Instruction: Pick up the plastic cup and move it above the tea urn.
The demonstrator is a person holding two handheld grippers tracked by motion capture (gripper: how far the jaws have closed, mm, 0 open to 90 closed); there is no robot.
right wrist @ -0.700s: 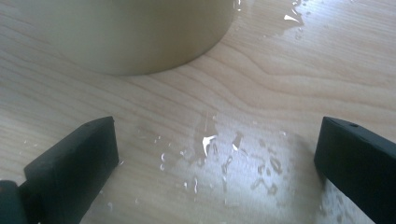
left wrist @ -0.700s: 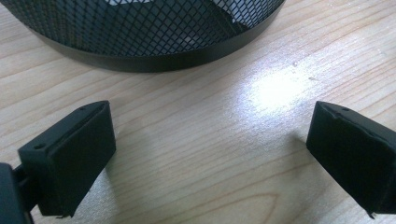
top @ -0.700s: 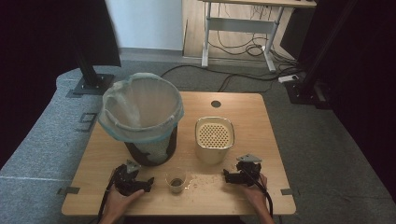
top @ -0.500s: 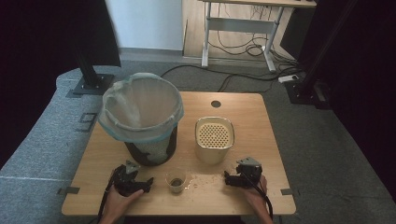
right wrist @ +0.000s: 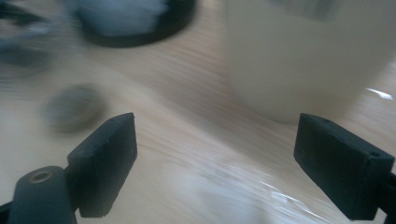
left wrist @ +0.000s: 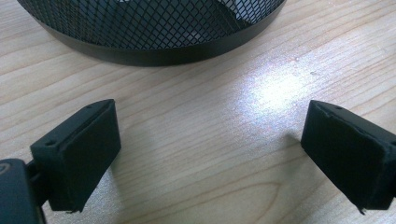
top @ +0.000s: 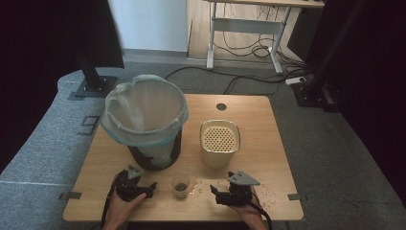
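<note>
A small clear cup [top: 180, 186] with dark contents stands near the table's front edge. In the right gripper view it is a blurred shape at the left [right wrist: 70, 109]. My left gripper [top: 151, 187] lies on the wood to the left of it, jaws pointing toward the cup. It is open [left wrist: 212, 116] over bare wood. My right gripper [top: 215, 194] sits to the right of the cup, pointing left. It is also open [right wrist: 217, 121] with nothing between its jaws.
A black mesh bin [top: 153, 153] lined with a pale plastic bag stands back left; its base [left wrist: 154, 42] is just ahead of the left jaws. A cream container [top: 219, 141] with a perforated top stands mid-table [right wrist: 299, 56]. Dark crumbs [top: 268, 194] are scattered front right.
My right gripper has shifted a little toward the near edge and to the left. The left gripper has stayed about where it was.
</note>
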